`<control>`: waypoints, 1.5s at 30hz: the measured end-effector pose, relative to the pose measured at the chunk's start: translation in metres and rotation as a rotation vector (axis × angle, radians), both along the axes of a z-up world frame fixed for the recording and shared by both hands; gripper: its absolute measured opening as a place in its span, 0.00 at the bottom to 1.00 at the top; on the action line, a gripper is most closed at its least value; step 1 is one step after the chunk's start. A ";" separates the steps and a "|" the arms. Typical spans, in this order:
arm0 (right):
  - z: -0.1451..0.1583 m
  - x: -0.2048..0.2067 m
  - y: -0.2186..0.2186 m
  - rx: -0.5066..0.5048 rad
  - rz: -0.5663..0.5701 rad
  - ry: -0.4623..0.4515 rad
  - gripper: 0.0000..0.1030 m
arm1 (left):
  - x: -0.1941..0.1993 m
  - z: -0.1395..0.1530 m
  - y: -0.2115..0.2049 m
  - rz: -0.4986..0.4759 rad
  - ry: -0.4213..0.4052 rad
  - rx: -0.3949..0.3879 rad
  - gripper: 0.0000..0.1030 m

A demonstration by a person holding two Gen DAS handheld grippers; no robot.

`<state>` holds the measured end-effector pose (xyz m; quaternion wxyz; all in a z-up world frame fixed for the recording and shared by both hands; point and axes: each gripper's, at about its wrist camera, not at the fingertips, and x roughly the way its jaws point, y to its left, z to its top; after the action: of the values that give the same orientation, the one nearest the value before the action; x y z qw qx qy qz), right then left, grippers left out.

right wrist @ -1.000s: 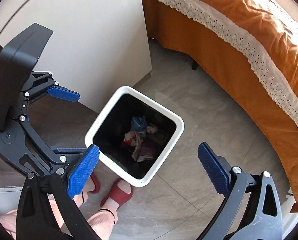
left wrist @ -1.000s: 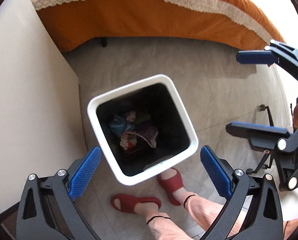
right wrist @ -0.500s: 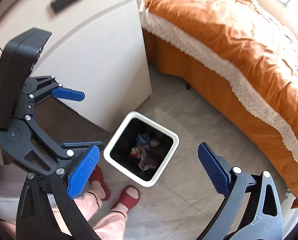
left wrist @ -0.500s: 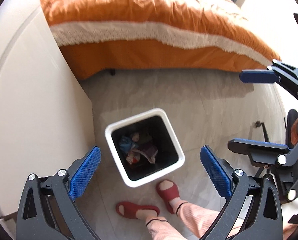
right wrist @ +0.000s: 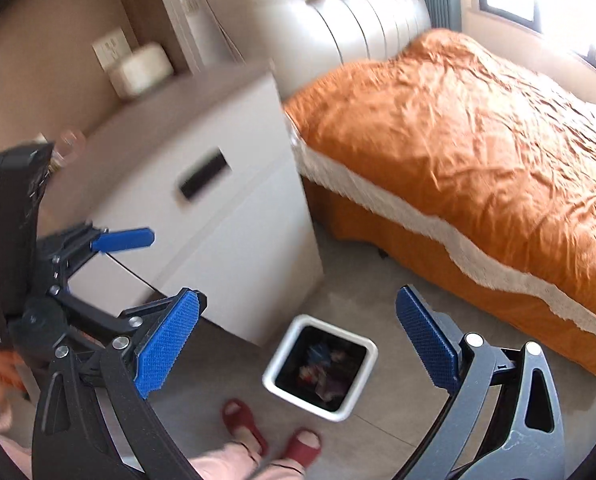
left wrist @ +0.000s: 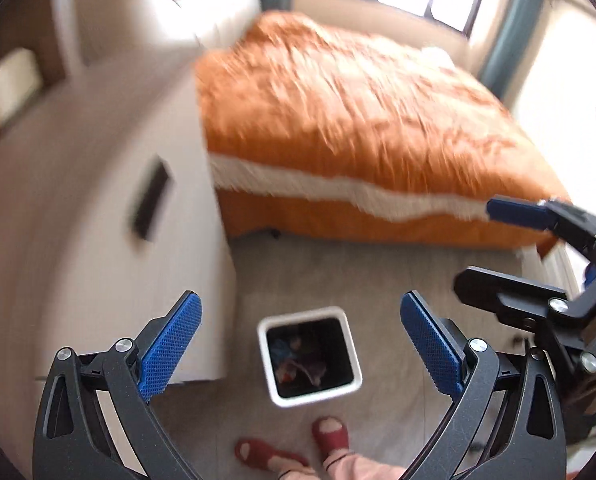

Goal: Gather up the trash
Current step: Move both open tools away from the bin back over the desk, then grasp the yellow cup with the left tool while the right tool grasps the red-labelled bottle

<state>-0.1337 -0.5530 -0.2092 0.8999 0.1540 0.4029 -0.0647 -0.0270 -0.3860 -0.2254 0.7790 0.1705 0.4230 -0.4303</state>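
A white square trash bin (left wrist: 310, 356) stands on the grey floor far below, with crumpled colourful trash (left wrist: 298, 364) inside it. It also shows in the right wrist view (right wrist: 321, 366). My left gripper (left wrist: 298, 344) is open and empty, high above the bin. My right gripper (right wrist: 298, 344) is open and empty too, also high above it. Each gripper shows in the other's view: the right one (left wrist: 518, 248) at the right, the left one (right wrist: 137, 272) at the left.
A white bedside cabinet (right wrist: 201, 208) stands left of the bin. A bed with an orange cover (right wrist: 478, 152) lies behind and to the right. The person's feet in red slippers (right wrist: 273, 436) stand just in front of the bin. A white box (right wrist: 139, 70) sits on the cabinet.
Both grippers have risen well away from the bin and tilted up, so the bin looks much smaller and the cabinet top, bed and window came into view. Both stayed open.
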 end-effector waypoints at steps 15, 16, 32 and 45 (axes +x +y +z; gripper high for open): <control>0.111 0.114 0.127 -0.069 0.355 -0.246 0.95 | 0.067 0.121 0.152 0.415 -0.229 -0.060 0.95; 0.114 0.118 0.136 -0.071 0.372 -0.249 0.95 | 0.072 0.125 0.167 0.458 -0.237 -0.060 0.95; 0.115 0.233 0.284 -0.202 0.639 -0.203 0.95 | 0.158 0.111 0.338 0.872 -0.301 0.044 0.95; 0.072 0.328 0.330 -0.276 0.646 -0.085 0.96 | 0.231 0.093 0.412 0.957 -0.241 0.009 0.95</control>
<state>0.1941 -0.2234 -0.1370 0.9023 -0.1017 0.3802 0.1758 0.2045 0.0258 -0.1324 0.9319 0.0089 0.3626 0.0006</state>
